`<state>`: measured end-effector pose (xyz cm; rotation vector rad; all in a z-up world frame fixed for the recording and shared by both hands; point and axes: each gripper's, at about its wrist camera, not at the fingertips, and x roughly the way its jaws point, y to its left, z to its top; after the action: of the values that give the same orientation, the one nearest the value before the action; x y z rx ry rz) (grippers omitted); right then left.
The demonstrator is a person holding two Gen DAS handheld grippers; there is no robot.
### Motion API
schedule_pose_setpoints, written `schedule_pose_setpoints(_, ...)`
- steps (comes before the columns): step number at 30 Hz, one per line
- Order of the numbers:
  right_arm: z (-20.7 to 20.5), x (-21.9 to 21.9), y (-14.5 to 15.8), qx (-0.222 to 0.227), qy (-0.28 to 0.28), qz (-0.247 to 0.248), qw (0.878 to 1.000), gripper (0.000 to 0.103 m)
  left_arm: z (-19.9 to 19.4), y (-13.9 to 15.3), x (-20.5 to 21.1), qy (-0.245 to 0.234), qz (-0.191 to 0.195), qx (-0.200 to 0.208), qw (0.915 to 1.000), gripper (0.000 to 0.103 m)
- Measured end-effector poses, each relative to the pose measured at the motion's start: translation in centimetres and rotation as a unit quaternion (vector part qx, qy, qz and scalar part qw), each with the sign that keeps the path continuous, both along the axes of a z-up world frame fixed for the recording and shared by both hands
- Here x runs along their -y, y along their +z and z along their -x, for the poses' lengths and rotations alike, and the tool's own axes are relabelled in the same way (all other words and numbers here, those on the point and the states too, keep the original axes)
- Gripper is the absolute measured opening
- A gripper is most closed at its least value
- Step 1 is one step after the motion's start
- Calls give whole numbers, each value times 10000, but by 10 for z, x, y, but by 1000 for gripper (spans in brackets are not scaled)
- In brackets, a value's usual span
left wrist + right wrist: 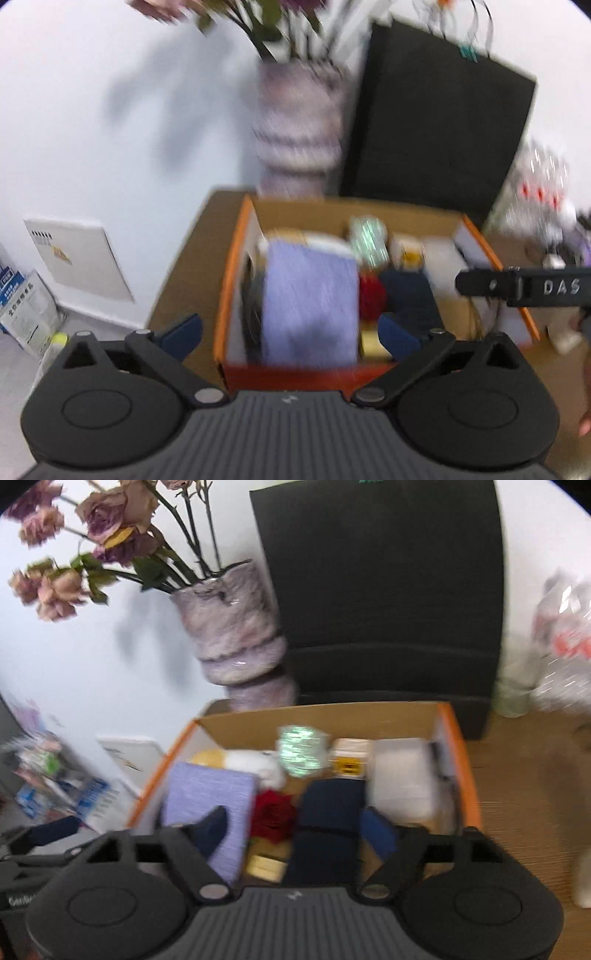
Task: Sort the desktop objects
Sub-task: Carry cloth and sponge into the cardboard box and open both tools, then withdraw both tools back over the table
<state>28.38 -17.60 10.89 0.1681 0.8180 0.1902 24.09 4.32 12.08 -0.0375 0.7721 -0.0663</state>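
Lettering "DAS" on the right gripper [524,288] shows only from the left wrist; both grippers' jaws gape empty over the box [452,738].

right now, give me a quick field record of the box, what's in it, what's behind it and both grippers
box: orange cardboard box, open top, on wooden table
contents: lilac notebook, red rose, navy item, white block, others blurred
behind box: vase of dried roses, black bag
left gripper: open, empty, above the box
right gripper: open, empty, above the box
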Motion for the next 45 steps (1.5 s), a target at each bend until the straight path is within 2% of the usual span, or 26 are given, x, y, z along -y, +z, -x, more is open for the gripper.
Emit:
schedule_pose_setpoints(2, 8, 1, 5, -171, -59, 420, 9990, 90, 6, -2, 5, 24, -47, -140, 9999, 103)
schedule_pose_setpoints(5, 25, 11, 10, -159, -231, 708, 9971, 95, 25, 3, 9, -10, -73, -130, 9999, 103)
schedule_pose_setpoints(11, 68, 48, 6, -98, -637, 666, 9957, 98, 73, 13, 17, -170, -308, 246, 9991, 103)
schedule_pose_setpoints(15, 109, 48, 3, 296, -457, 321, 9980, 102, 115, 16, 22, -209, -247, 806, 9962, 103)
schedule_pose_setpoints(18, 151, 42, -6, 806, -316, 454, 9952, 103, 161, 3, 27, -96, -144, 1299, 9914, 103)
schedule_pose_setpoints(21, 194, 36, -19, 1316, -315, 640, 9887, 103, 200, -19, 31, -85, 41, 1519, 9884, 103)
schedule_pose_setpoints(25, 241, 31, -43, 1459, -282, 667, 9866, 103, 238, -43, 42, 22, -97, 1358, 9907, 103)
schedule_pose_setpoints(30, 288, 32, -69, 1307, -177, 700, 9888, 103, 275, -66, 41, 22, 114, 1243, 9922, 103)
schedule_pose_setpoints(34, 318, 35, -81, 1228, -67, 927, 9881, 103, 300, -88, 41, 155, -269, 1142, 9930, 103)
schedule_pose_setpoints(36, 334, 41, -85, 1258, -103, 1010, 9868, 103, 306, -96, 37, 265, -226, 959, 9948, 103)
schedule_pose_setpoints(39, 351, 50, -94, 1189, -127, 860, 9891, 103, 311, -98, 33, 215, -62, 877, 9959, 103)
schedule_pose_setpoints(42, 360, 55, -104, 1048, -124, 740, 9917, 103, 309, -94, 34, 154, -193, 926, 9954, 103)
schedule_pose_setpoints(45, 358, 54, -106, 1075, -133, 922, 9898, 102, 303, -88, 35, 116, -241, 997, 9947, 99)
